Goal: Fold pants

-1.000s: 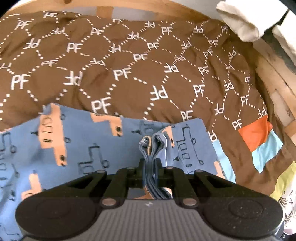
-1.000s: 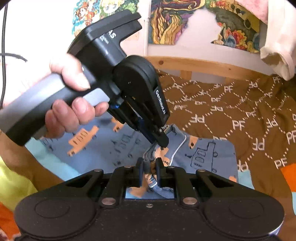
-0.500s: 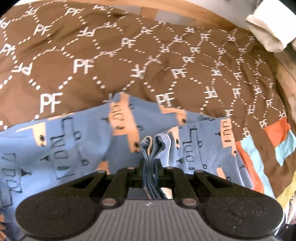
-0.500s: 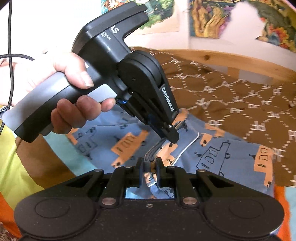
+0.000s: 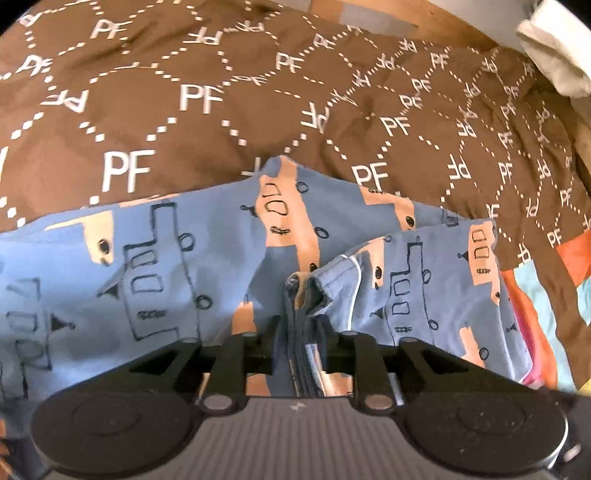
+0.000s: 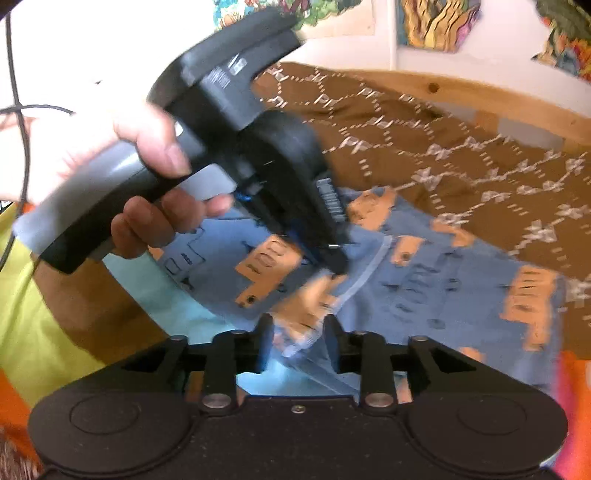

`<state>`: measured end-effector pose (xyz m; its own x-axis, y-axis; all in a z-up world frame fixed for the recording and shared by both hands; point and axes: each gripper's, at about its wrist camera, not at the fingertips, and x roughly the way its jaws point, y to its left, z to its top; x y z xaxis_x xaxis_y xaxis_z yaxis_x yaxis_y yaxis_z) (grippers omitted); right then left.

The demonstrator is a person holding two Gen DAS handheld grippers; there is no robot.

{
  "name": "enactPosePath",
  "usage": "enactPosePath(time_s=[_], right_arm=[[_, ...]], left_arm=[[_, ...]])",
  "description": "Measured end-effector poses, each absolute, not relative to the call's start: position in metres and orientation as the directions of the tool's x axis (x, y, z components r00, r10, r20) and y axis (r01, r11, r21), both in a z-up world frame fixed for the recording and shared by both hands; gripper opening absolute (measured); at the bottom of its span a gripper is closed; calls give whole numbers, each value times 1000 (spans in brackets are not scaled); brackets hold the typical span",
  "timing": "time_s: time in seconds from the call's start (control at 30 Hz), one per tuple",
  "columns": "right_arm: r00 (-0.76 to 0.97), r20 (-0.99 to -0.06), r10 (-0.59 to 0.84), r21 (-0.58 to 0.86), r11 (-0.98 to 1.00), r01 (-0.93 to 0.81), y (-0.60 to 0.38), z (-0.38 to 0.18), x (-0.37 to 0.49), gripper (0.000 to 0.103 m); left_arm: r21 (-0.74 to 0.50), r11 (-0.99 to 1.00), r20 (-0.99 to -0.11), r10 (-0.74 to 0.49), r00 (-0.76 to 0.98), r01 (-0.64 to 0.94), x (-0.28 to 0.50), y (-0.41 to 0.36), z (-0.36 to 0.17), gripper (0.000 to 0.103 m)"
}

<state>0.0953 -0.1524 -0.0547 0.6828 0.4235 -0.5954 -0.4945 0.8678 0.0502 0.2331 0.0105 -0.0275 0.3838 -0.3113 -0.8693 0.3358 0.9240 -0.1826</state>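
Note:
Blue pants (image 5: 166, 258) printed with orange and outlined vehicles lie folded on a brown "PF" bedspread (image 5: 258, 92). My left gripper (image 5: 300, 325) points steeply down at a bunched edge of the cloth. Its jaws are opening, and the stacked layers stand loose between the fingers. In the right wrist view, which is blurred by motion, the pants (image 6: 461, 295) spread to the right. My right gripper (image 6: 299, 325) is also opening, with a fold of cloth lying slack between its fingers. A person's hand (image 6: 147, 155) holds the left gripper (image 6: 336, 264) just above that fold.
A wooden bed frame (image 6: 480, 92) borders the far side, with colourful posters (image 6: 436, 22) on the wall behind. A white cloth (image 5: 554, 48) hangs at the top right. Orange, light blue and yellow patches (image 5: 535, 314) of the cover lie to the right. A black cable (image 6: 14, 74) hangs at left.
Both grippers were shut on the bunched pants edge; now their jaws have parted and the cloth sits loose between them. The left gripper has sunk closer to the bed.

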Motion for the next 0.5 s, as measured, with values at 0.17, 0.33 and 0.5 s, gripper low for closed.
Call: enactPosePath(time_s=[0.17, 0.33, 0.5], right_arm=[[797, -558, 233, -135, 921, -364, -209, -45, 105, 72], [842, -528, 111, -212, 943, -257, -247, -60, 160, 71], [833, -554, 6, -318, 922, -219, -260, -90, 201, 87]], left_arm=[[-105, 952, -850, -236, 471, 289, 205, 15, -26, 70], [61, 956, -832, -110, 543, 287, 179, 1, -40, 74], [129, 950, -823, -56, 565, 283, 181, -9, -47, 81]])
